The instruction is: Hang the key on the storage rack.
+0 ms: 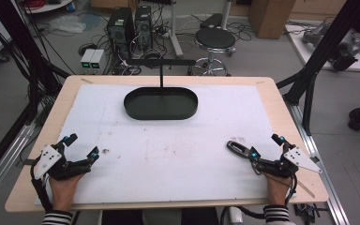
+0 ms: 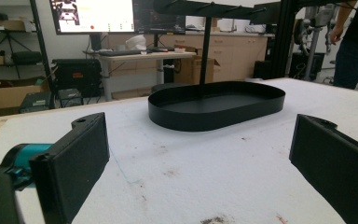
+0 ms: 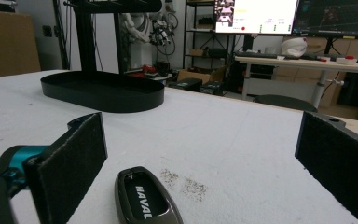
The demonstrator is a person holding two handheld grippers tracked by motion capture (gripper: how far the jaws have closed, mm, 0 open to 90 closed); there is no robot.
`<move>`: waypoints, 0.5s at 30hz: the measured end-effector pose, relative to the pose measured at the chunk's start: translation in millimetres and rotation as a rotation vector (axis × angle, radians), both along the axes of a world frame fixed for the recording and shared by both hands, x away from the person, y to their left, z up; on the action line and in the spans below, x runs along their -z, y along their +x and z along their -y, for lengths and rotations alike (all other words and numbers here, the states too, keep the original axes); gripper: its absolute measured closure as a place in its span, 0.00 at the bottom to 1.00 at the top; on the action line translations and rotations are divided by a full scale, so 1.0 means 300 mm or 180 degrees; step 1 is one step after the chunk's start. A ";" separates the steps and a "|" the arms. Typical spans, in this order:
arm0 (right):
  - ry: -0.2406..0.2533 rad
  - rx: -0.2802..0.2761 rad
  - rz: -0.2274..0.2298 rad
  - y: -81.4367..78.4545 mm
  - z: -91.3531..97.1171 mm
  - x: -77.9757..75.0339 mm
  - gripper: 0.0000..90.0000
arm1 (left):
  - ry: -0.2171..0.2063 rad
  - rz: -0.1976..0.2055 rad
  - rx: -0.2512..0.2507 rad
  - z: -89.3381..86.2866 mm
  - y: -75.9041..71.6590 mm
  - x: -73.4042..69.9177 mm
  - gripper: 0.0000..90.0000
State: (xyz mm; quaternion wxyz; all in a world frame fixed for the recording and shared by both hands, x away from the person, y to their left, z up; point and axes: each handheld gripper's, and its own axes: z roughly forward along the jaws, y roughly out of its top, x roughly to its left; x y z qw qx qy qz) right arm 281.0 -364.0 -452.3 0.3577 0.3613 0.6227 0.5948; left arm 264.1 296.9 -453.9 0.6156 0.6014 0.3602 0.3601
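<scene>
The wooden surface carries a white foam sheet, and a black oval metal tray stands at its far middle. The left tool rests near the left corner, jaws spread and empty. The right tool is also spread, with a dark grey car key fob lying flat between its jaws, touching neither.

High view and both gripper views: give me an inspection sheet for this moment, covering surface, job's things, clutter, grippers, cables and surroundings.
Surface: wooden table under a white sheet with small dark stains.
Job's things: black oval tray with an upright T-shaped stand, at the far centre; HAVAL key fob lying flat on the sheet, just ahead of the right gripper.
Clutter: nothing seen on the sheet.
Grippers: left gripper open, holding nothing; right gripper open, key fob by its left jaw, ungrasped.
Cables: tangle on the floor behind the table.
Surroundings: computer towers, stool, monitors, a bystander.
</scene>
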 end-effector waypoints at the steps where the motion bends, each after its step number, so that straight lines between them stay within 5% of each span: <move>1: -0.0001 0.0003 0.0001 0.000 0.001 0.000 0.01 | 0.0000 0.0000 0.0000 0.000 0.000 0.000 0.06; 15: 0.0046 0.0043 -0.0024 0.000 0.004 0.000 0.01 | -0.0022 -0.0025 0.0003 -0.003 0.003 -0.001 0.06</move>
